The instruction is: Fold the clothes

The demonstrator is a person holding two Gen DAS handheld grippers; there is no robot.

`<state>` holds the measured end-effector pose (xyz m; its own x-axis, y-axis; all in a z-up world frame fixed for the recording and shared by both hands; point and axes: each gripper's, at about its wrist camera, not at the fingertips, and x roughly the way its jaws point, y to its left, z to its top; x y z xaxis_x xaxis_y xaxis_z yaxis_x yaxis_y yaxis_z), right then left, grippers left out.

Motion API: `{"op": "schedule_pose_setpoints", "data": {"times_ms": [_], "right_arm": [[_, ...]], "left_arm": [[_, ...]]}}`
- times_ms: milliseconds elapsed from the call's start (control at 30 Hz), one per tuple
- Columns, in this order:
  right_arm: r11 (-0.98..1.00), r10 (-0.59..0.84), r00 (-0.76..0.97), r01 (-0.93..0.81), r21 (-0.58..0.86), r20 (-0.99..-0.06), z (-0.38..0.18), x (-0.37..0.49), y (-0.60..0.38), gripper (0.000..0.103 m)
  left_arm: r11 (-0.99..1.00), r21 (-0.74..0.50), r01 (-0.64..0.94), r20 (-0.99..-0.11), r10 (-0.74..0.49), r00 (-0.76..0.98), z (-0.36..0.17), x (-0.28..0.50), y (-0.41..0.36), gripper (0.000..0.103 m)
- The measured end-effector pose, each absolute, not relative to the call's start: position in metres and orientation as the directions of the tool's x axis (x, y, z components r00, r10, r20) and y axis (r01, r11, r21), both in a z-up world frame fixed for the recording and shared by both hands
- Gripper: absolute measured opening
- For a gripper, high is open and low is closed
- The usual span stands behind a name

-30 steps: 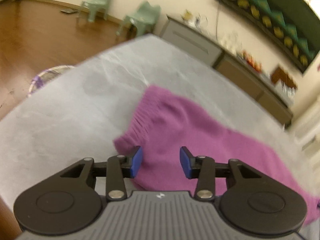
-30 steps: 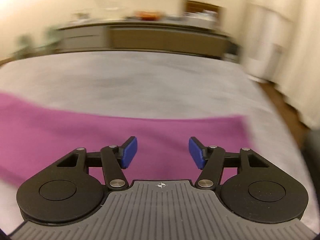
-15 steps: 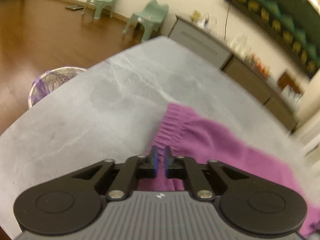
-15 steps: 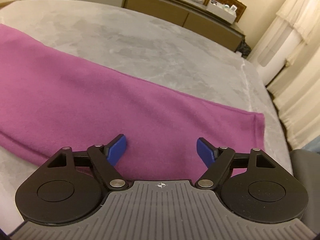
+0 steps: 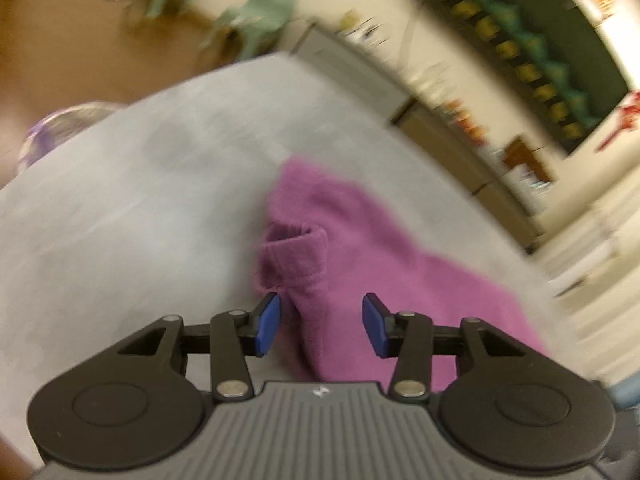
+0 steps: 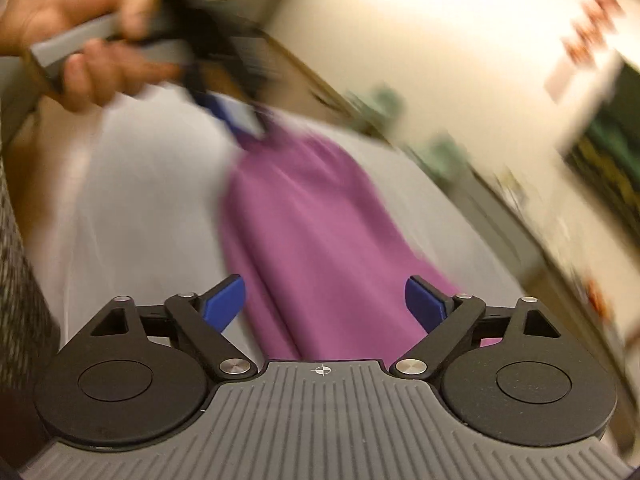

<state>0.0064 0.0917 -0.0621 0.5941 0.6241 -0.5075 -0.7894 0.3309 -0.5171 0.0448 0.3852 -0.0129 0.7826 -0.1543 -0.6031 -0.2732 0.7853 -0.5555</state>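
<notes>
Two open grippers hover over one purple garment on a grey table.

Largest is the grey table [image 5: 120,208]; the purple garment [image 6: 320,232] lies lengthwise along it, its cuffed end [image 5: 296,256] curled up toward the table's left edge. Left gripper [image 5: 320,326] has its jaws apart with that raised end between them, gripping nothing. Right gripper [image 6: 324,304] is also spread wide, empty, above the garment's other end. Both views are blurred by motion. Risk, as a judgement: the loose curl could flop back or bunch, so a fold started now may come out crooked; a hurried pinch may catch one layer only.
</notes>
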Motion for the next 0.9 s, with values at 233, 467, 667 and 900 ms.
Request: {"op": "schedule_pose_setpoints", "data": {"times_ms": [233,467,667,900], "right_arm": [[0.311,0.601,0.550,-0.829,-0.464,-0.579,-0.080,0.050,0.200,0.074],[0.488,0.534,0.575,-0.808,-0.329,-0.620,-0.067,0.100,0.191,0.012],[0.634,0.610,0.510,-0.773,-0.012,-0.607,-0.046,0.135,0.155,0.003],[0.573,0.712,0.365,-0.795,0.197,-0.600,-0.048,0.126,0.150,0.003]], "left_arm": [[0.744,-0.606,-0.283,-0.567,-0.154,0.810,-0.020,0.038,0.406,0.044],[0.754,-0.558,-0.346,-0.641,-0.127,0.757,-0.033,0.046,0.409,0.045],[0.831,-0.413,-0.373,-0.717,-0.044,0.695,-0.046,0.066,0.388,0.021],[0.734,-0.416,-0.537,-0.732,0.080,0.676,-0.044,0.052,0.404,0.011]]}}
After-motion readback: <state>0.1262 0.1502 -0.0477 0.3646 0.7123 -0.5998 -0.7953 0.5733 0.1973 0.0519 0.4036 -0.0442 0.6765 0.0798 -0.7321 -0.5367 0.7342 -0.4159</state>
